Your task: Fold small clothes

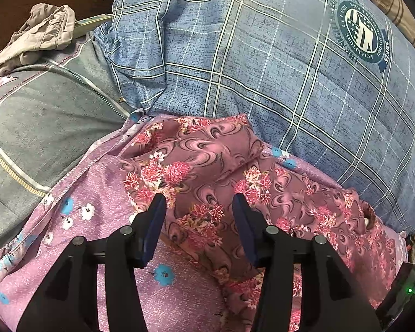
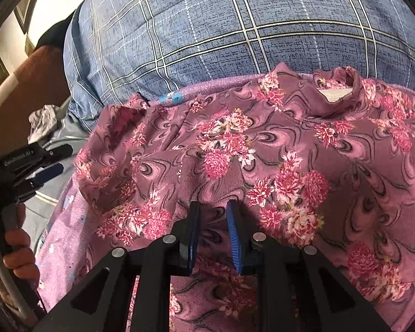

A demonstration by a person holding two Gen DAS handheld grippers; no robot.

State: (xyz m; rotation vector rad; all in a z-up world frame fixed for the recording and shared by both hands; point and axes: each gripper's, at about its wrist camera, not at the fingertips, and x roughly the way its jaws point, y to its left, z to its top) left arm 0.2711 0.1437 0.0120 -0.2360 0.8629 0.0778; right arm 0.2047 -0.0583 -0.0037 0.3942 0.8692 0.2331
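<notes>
A small mauve garment with pink flower print (image 1: 207,171) lies spread on a lilac bedsheet (image 1: 91,193). It fills the right wrist view (image 2: 262,152), with its neck opening and white label (image 2: 336,94) at the far side. My left gripper (image 1: 199,202) is open and empty, just above the garment's left part. It also shows at the left edge of the right wrist view (image 2: 52,160). My right gripper (image 2: 213,210) is open with a narrow gap, low over the garment's middle; nothing is between its fingers.
A big blue plaid quilt (image 1: 262,55) lies right behind the garment. A grey pillow with striped piping (image 1: 41,116) is at the left, with a crumpled beige garment (image 1: 38,36) on its far end. A hand (image 2: 16,249) holds the left gripper's handle.
</notes>
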